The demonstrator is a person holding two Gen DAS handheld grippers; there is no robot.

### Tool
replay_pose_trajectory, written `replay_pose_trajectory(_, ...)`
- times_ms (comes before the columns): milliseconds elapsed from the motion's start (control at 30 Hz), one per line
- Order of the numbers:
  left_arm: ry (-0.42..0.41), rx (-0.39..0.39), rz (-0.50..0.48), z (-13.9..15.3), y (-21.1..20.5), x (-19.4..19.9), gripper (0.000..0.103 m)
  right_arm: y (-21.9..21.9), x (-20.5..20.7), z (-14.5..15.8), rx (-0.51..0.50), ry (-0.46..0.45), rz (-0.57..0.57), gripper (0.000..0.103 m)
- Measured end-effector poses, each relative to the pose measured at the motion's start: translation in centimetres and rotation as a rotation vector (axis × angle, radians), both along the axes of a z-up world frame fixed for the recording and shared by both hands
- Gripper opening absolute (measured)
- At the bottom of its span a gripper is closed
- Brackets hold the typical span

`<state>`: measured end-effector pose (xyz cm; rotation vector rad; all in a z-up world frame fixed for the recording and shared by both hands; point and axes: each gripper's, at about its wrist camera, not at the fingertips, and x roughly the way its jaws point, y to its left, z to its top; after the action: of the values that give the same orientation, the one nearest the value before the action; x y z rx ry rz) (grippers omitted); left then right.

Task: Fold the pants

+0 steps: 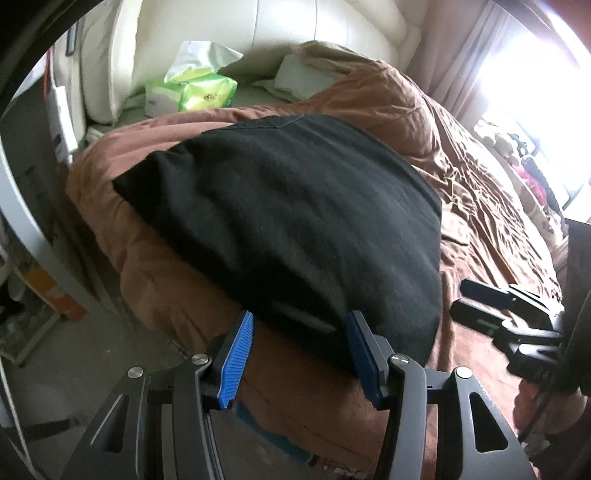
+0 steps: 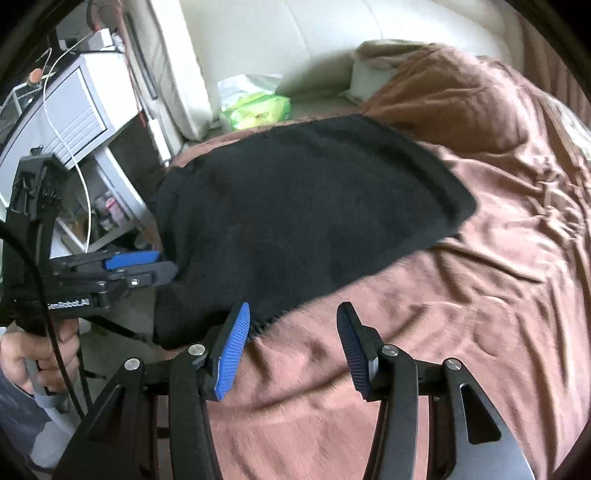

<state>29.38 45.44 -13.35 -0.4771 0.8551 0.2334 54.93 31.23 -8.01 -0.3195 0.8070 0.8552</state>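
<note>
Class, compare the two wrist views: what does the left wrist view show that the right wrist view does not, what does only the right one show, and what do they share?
Only the left wrist view: a bright window with curtains, and an orange box on the floor at left.

Only the right wrist view: a white bedside cabinet with a white cable, and the hand gripping the left tool.

Both: the black pants lying folded on the brown blanket, the green tissue pack, the cream headboard, and each camera's own tool with open jaws, holding nothing.

A green tissue pack (image 1: 192, 90) lies beside the brown quilt (image 2: 461, 295).
</note>
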Motion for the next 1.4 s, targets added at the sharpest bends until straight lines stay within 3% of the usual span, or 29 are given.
replay_pose_trajectory(233,-0.016,0.031,-0.009,3.1,-2.3,-1.4,0.055,-3.9,-2.8,3.7,0.015,-0.031,-0.057,0.048)
replay_pose_trajectory(367,-0.035,0.068,-0.009,5.1,-4.0,-2.1,0.070,-6.1,-4.5,5.9,0.016,-0.046,-0.102,0.080)
replay_pose_trajectory(433,-0.052,0.101,-0.003,6.4,-5.1,-2.6,0.088,-7.3,-5.7,7.0,0.017,-0.072,-0.119,0.081)
replay_pose_trajectory(533,-0.077,0.120,-0.007,7.9,-6.3,-3.2,0.099,-9.1,-7.2,8.5,0.020,-0.086,-0.151,0.093)
replay_pose_trajectory(567,-0.080,0.122,-0.010,8.3,-6.8,-3.4,0.099,-9.8,-7.7,9.0,0.026,-0.085,-0.163,0.103)
replay_pose_trajectory(733,-0.109,0.140,-0.041,10.7,-9.5,-4.7,0.100,-12.8,-11.1,11.7,0.030,-0.143,-0.223,0.103)
replay_pose_trajectory(1400,-0.203,0.183,-0.136,17.2,-18.4,-9.5,0.102,-24.9,-22.2,17.9,0.115,-0.182,-0.303,0.103)
